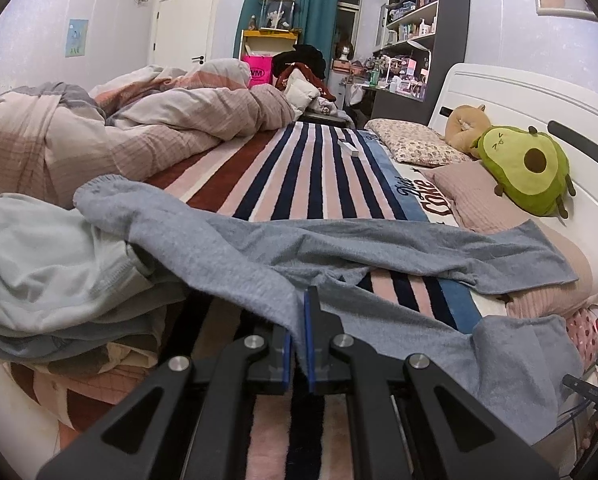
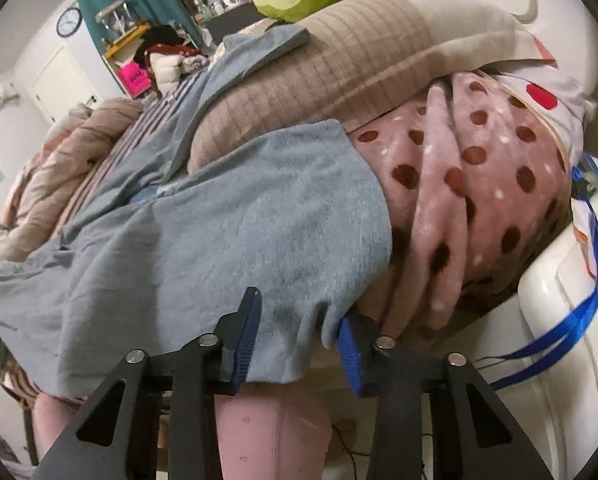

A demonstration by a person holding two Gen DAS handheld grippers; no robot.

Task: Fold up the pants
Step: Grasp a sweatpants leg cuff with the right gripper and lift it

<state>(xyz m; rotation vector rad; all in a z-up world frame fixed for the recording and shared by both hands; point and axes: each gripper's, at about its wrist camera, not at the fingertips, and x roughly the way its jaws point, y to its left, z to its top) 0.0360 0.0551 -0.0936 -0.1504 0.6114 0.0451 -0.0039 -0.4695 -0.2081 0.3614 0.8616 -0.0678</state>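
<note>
Left gripper [image 1: 299,332] clenched on fold of grey-blue pants [image 1: 379,248] at near edge of bed [image 1: 499,88]. Right gripper [image 2: 295,336] jaws apart, pants leg hem [image 2: 283,240] between pads, not pinched. Pants sprawl across striped blanket [image 1: 299,176]; far leg reaches beige pillow [image 2: 339,60]. Avocado plush [image 1: 527,168] by headboard.
</note>
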